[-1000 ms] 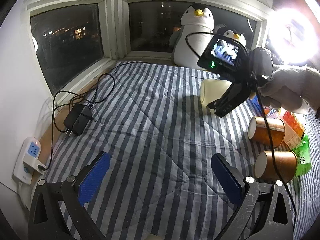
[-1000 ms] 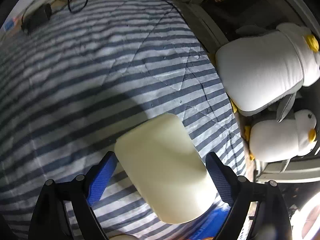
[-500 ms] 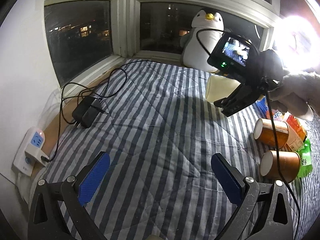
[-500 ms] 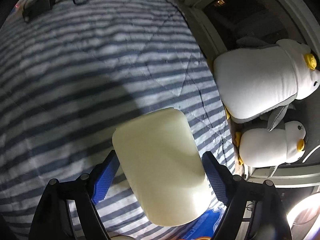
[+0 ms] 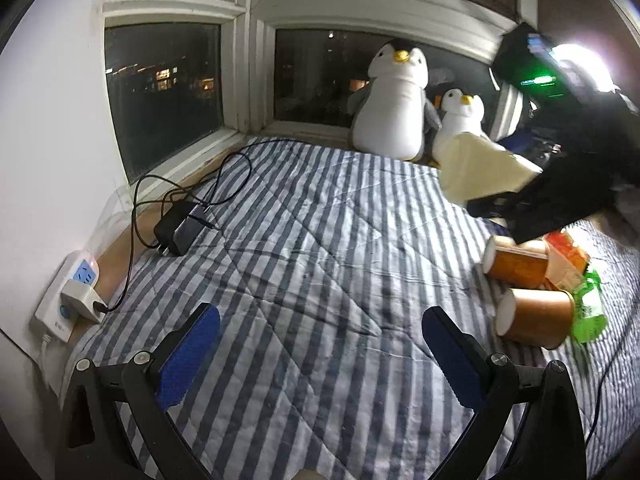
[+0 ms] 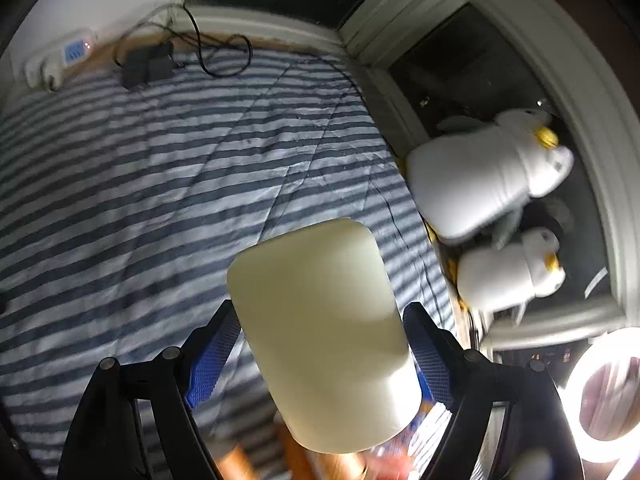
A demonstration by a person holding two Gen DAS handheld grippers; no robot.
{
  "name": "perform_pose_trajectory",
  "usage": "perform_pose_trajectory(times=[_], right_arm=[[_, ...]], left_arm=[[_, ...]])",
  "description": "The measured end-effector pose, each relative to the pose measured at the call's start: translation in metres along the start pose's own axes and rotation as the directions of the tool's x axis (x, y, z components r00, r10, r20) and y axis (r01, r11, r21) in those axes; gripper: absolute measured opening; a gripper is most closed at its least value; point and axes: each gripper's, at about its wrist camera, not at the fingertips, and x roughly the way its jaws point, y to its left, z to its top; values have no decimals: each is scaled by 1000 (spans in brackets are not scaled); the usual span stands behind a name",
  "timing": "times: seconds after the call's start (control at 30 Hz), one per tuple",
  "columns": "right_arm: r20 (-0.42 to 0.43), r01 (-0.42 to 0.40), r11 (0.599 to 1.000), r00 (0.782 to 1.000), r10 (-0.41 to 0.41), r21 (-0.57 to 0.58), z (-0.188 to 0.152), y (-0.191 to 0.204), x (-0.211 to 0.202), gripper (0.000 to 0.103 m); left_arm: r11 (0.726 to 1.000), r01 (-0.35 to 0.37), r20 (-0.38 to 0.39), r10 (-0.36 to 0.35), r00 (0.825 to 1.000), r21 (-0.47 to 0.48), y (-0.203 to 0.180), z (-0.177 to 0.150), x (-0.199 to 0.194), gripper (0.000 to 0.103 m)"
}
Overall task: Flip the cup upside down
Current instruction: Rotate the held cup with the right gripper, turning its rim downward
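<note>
- Cup (image 6: 324, 336), cream and smooth-walled, is hanging in the air above the striped quilt (image 5: 304, 264), with the right gripper (image 6: 320, 356) pinching its sides between the blue pads.
- Seen from the left wrist, the cup (image 5: 480, 172) is lying tilted, roughly on its side, in front of the smaller penguin (image 5: 460, 118); its closed base seems to be pointing away from the right-hand tool.
- Judging by that tilt, the lift is done and the turn looks partway through; finishing the rotation, setting the rim down on the quilt and letting go are remaining.
- Left gripper (image 5: 320, 354) is hovering low over the quilt, well apart from the cup, its jaws spread wide with nothing between them.
- Shape-wise, the cup is tapering slightly, with rounded edges and a matte, plastic-looking skin; the textured pads should be gripping it well.
- Beneath the cup, the quilt is soft, stitched and slightly rumpled, so a rim set on it could be sitting unevenly.
- Right of the cup's spot, two brown paper cups (image 5: 528, 292) are lying on their sides beside bright snack packets (image 5: 580, 280).
</note>
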Motion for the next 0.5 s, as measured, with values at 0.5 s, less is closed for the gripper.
perform_pose_trajectory(times=[0.5], right_arm=[[-66, -159, 869, 975, 214, 468, -178, 36, -92, 79]], left_arm=[[987, 144, -63, -140, 988, 70, -58, -26, -26, 102]])
